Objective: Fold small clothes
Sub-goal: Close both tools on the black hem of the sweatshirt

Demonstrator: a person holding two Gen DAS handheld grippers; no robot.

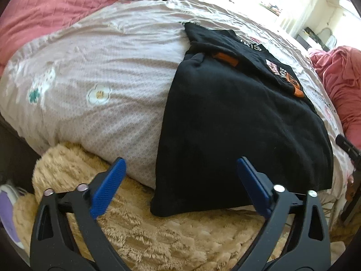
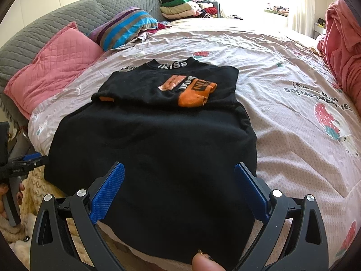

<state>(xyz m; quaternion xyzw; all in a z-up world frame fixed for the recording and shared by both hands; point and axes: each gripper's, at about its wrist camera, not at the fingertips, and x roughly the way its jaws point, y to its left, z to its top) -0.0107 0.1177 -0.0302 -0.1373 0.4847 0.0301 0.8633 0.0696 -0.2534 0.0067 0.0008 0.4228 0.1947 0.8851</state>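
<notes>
Two pairs of tongs hang over the near edge of the bed, and neither has hold of anything. The left tongs stand wide apart above the near left corner of the black top, their blue pads clear of the cloth; the right tongs stand just as wide over the hem on the other side, with the fabric beneath the pads but not pinched. The black top lies flat on the pale flowered bedspread, its neck with white lettering at the far end, its sleeves with orange cuffs already turned in across the chest, and its hem drooping a little over the bed's edge onto a shaggy tan blanket. It looks like a soft knit, light and limp, so it should drape and sag wherever it is not supported, and it is likely to cling slightly to the bedspread rather than slide. Best purchase, I judge, is at the two hem corners, one for each pair of tongs, pinching both layers together (a single layer would let the back trail behind) so the lower half can go up toward the neck evenly.
</notes>
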